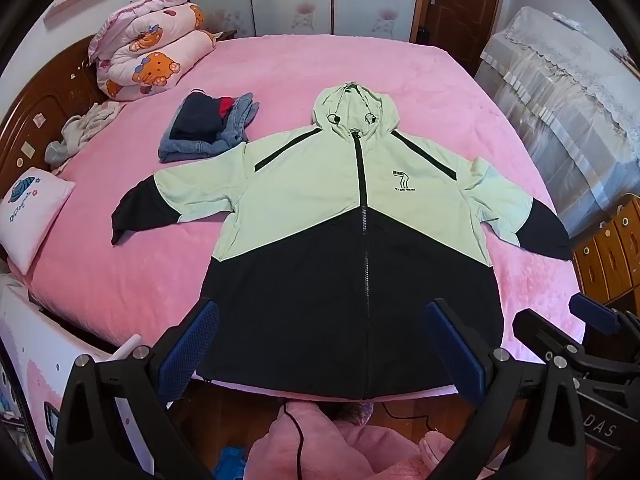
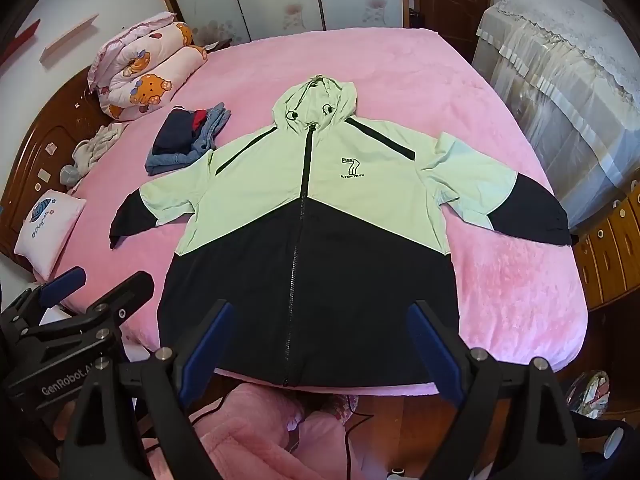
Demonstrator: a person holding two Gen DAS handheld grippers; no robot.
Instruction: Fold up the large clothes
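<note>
A large hooded jacket (image 1: 320, 184) (image 2: 280, 184), pale green above and black below, lies flat and zipped on the pink bed (image 1: 120, 272) (image 2: 520, 280). Its sleeves are spread to both sides and its hem reaches the near edge. My left gripper (image 1: 320, 340) hangs open above the hem with nothing between its blue pads. My right gripper (image 2: 320, 336) is open too, over the hem, holding nothing. In the left wrist view the right gripper (image 1: 560, 328) appears at the right edge; in the right wrist view the left gripper (image 2: 96, 284) appears at the left.
A stack of folded jeans and dark clothes (image 1: 208, 128) (image 2: 188, 136) sits left of the hood. A rolled cartoon quilt (image 1: 152, 52) and a small pillow (image 1: 28, 208) lie by the headboard. Covered furniture (image 1: 560, 100) and wooden drawers (image 1: 608, 252) stand to the right.
</note>
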